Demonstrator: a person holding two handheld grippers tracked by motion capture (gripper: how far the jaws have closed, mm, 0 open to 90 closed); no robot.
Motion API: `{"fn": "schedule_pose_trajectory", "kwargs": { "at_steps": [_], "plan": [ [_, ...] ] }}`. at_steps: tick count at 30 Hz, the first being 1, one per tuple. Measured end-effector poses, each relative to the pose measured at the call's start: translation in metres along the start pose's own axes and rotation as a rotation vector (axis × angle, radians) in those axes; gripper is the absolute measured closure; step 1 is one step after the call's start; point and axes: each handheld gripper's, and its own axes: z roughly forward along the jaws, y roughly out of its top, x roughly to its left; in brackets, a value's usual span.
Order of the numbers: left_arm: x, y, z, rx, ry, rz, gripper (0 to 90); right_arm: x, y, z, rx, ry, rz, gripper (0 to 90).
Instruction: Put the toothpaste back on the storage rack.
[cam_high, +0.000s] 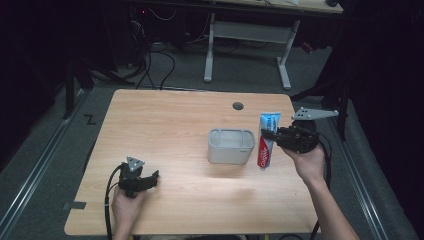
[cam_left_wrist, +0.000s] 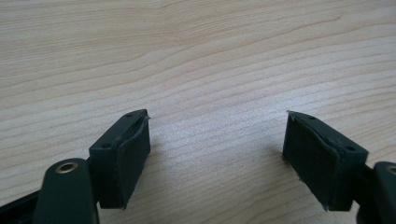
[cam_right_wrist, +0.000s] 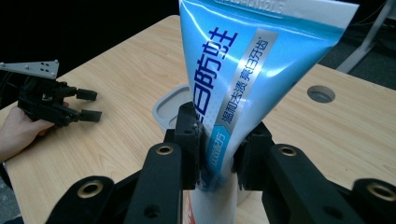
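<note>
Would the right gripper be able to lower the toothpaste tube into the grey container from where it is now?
Probably yes: the right gripper holds the toothpaste tube upright just beside the grey container, whose open top looks unobstructed.

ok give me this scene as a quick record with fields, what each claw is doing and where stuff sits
held item: toothpaste tube, blue and white with a red lower end, upright
right claw: shut on the tube near its middle, lifted off the table
left claw: open, nothing between its jaws, low over bare wood
container: grey bin, just left of the tube in the high view
surface: wooden table with a round grommet hole
</note>
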Motion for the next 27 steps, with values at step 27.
{"fn": "schedule_pose_trajectory", "kwargs": {
  "at_steps": [27],
  "plan": [
    [0.0, 0.0, 0.0, 0.001, -0.002, 0.0, 23.6, 0.007, 0.037, 0.02, -0.046, 0.048, -0.021, 73.9]
  ]
}}
